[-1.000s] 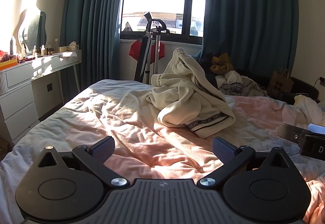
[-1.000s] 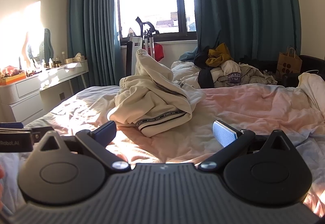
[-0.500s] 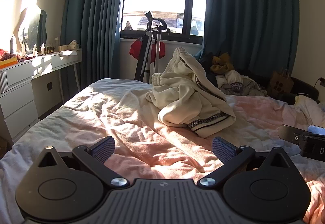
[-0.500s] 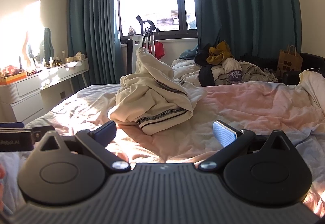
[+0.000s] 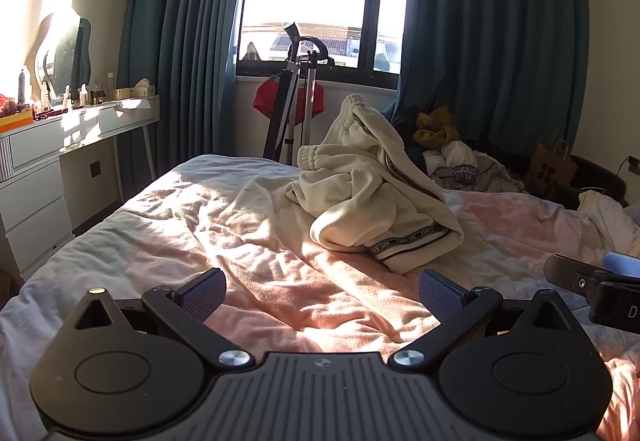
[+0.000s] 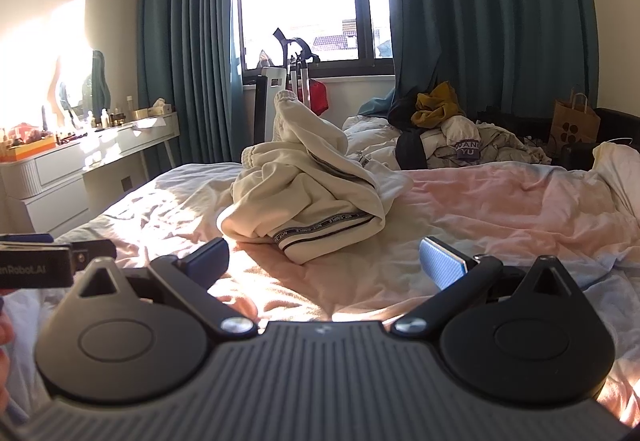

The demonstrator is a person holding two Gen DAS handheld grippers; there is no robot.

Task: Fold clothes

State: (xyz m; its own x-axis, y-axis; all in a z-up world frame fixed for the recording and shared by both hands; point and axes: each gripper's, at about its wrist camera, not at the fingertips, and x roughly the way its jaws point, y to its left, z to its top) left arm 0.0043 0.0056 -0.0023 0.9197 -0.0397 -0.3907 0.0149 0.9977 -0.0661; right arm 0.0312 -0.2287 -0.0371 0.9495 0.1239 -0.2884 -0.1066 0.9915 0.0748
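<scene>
Change over the last second: very little; the cream garment [image 5: 372, 197] sits a shade larger and lower in both views than a second ago, so I judge I am easing both tools towards it; nothing on the bed has been disturbed

Left gripper [image 5: 321, 291]: jaws spread wide apart, nothing between them; it hangs over the rumpled pink sheet [image 5: 248, 241], short of the garment

Right gripper [image 6: 324, 261]: jaws likewise wide apart and empty; it points at the banded hem [image 6: 320, 227] at the near end of the garment, near it but not touching; its tip shows at the right edge of the left view, so my two tools are side by side

Where the garment lies: heaped in the middle of the bed, one ribbed cuff [image 6: 286, 97] poking up at the top, the dark printed band along the near bottom edge; crumpled, not spread at all

Meaning for the task: folding has not begun; I am at the approach; I judge the next need is to take hold of two points, likely the hem side, and pull the heap flat on the sheet

Risk: the heap is bunched in layers, so a pinch may catch more than one; sunlight glare on the sheet makes edges hard to read

Also there: a second pile of clothes [image 6: 460, 137] at the far side; a white dressing table [image 5: 60, 145] to the left; window and teal curtains [image 5: 492, 53] behind
</scene>
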